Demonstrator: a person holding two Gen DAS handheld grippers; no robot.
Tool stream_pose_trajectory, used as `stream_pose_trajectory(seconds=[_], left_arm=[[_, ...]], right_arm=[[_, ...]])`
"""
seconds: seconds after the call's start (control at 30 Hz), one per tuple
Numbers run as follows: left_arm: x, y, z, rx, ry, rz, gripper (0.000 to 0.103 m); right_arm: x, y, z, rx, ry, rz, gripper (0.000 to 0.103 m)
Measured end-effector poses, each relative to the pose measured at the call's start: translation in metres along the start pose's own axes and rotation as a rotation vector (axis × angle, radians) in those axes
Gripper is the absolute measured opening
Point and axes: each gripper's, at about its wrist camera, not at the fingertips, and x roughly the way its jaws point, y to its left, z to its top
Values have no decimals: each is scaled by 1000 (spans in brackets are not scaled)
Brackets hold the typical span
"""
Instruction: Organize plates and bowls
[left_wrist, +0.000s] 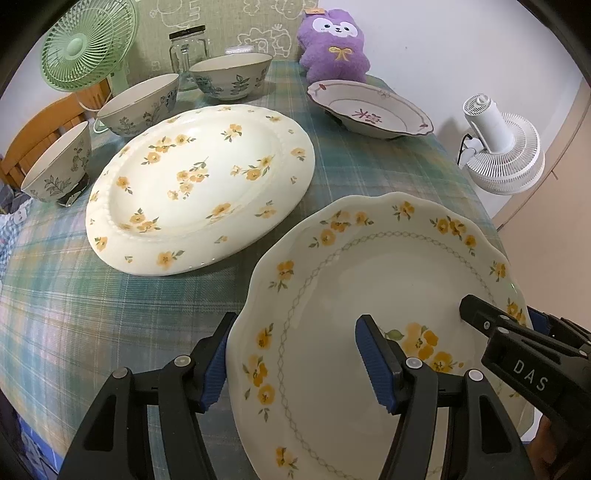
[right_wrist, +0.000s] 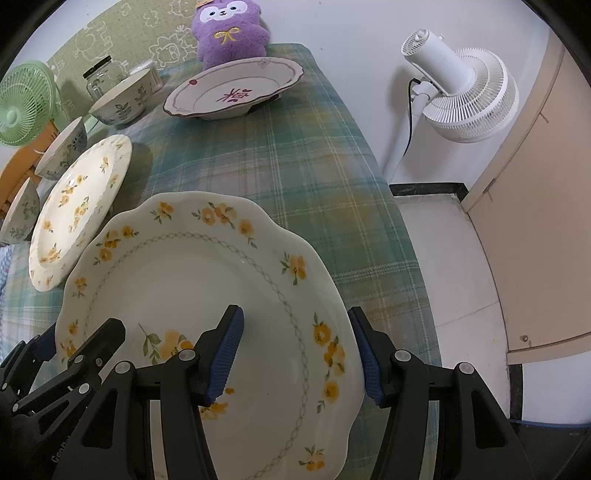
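Observation:
A scalloped cream plate with yellow flowers (left_wrist: 369, 266) (right_wrist: 192, 280) is at the near right of the plaid-covered table (left_wrist: 110, 314). My left gripper (left_wrist: 295, 362) is shut on its left rim, one pad outside the edge and one on the inner face. On the opposite rim my right gripper (right_wrist: 295, 354) is shut the same way. Whether the plate rests on the cloth I cannot tell. Left of it lies a large oval flowered plate (left_wrist: 199, 184). Three leaf-patterned bowls (left_wrist: 62, 166) (left_wrist: 140, 107) (left_wrist: 232, 75) stand behind that. A plate with a purple motif (left_wrist: 373, 110) sits at the far right.
A green fan (left_wrist: 85, 44), a glass jar (left_wrist: 186, 48) and a purple plush toy (left_wrist: 334, 40) line the far edge. A white fan (right_wrist: 461, 85) stands on the floor past the table's right edge (right_wrist: 391, 229). A wooden chair (left_wrist: 40, 133) is at the far left.

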Motion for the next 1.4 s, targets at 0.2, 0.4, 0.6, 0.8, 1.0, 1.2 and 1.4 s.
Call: stream_pose_trajectory(seconds=[0.2, 0.4, 0.6, 0.8, 1.0, 1.2, 1.4], left_arm=[[-9, 1, 3, -10, -4, 1, 79], [-34, 0, 11, 6, -29, 7, 91], [-60, 8, 21, 6, -76, 39, 94], [-79, 29, 29, 6, -128, 48, 95], [-85, 61, 42, -6, -139, 51, 95], [-76, 89, 55, 29, -140, 51, 94], [-65, 111, 71, 58, -137, 28, 92]], right_arm=[[-4, 0, 2, -12, 11, -13, 65], [-31, 0, 6, -14, -42, -4, 83], [-62, 7, 14, -12, -84, 22, 86], [-85, 28, 20, -34, -137, 30, 86], [-98, 60, 30, -53, -155, 38, 86], [-93, 101, 39, -46, -151, 52, 86], [-82, 148, 50, -74, -161, 35, 86]])
